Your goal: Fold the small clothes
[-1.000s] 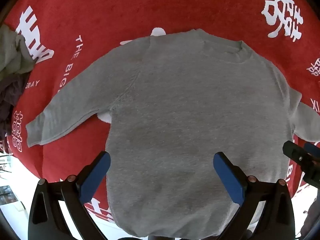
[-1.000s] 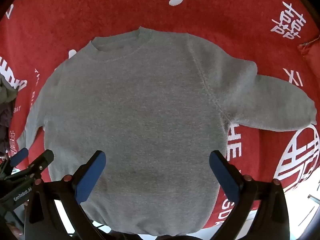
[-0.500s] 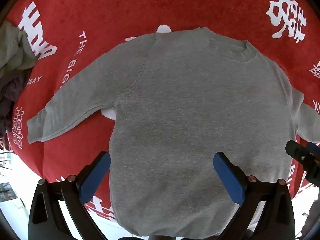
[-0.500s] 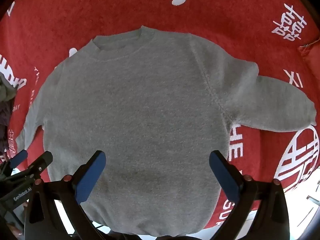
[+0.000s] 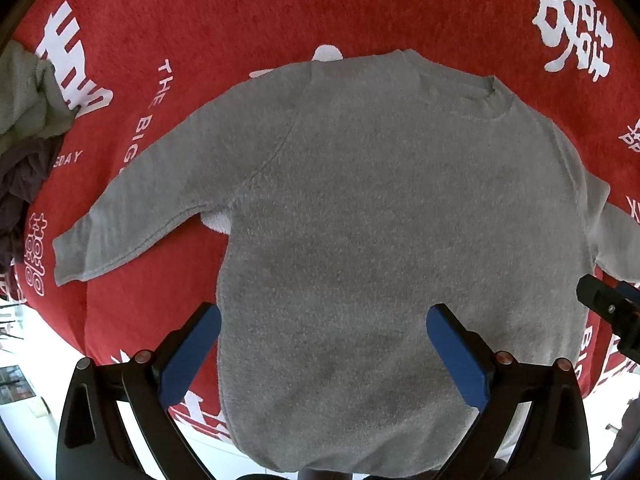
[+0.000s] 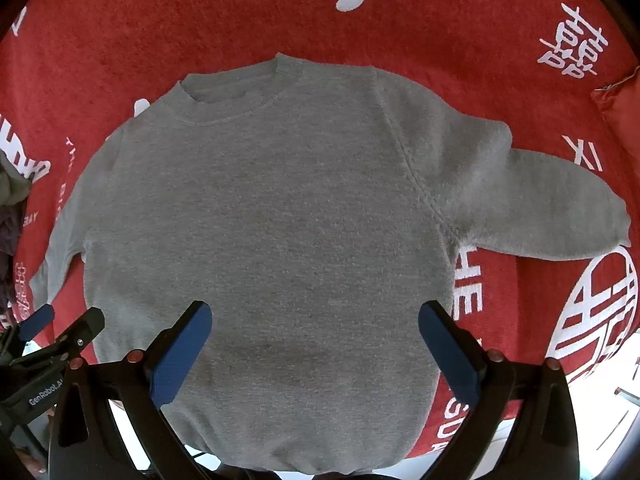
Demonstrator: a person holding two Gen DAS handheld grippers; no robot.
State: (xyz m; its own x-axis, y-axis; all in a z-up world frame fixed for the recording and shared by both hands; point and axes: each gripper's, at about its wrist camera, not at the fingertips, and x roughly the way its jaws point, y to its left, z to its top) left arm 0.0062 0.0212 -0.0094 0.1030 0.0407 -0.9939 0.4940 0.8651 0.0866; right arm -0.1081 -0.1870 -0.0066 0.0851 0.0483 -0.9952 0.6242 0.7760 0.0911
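Left wrist view: grey sweatshirt (image 5: 392, 220) lies flat, unfolded, on the red printed blanket (image 5: 248, 12); it has slid slightly down-frame, so both tools are backing off (folding not begun). Left gripper (image 5: 323, 346) and right gripper (image 6: 315, 340) gape, empty. Right wrist alone shows the full right sleeve (image 6: 560, 208).

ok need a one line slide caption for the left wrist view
Open left gripper above a gray sweatshirt spread flat, sleeves out, on a red printed cloth.
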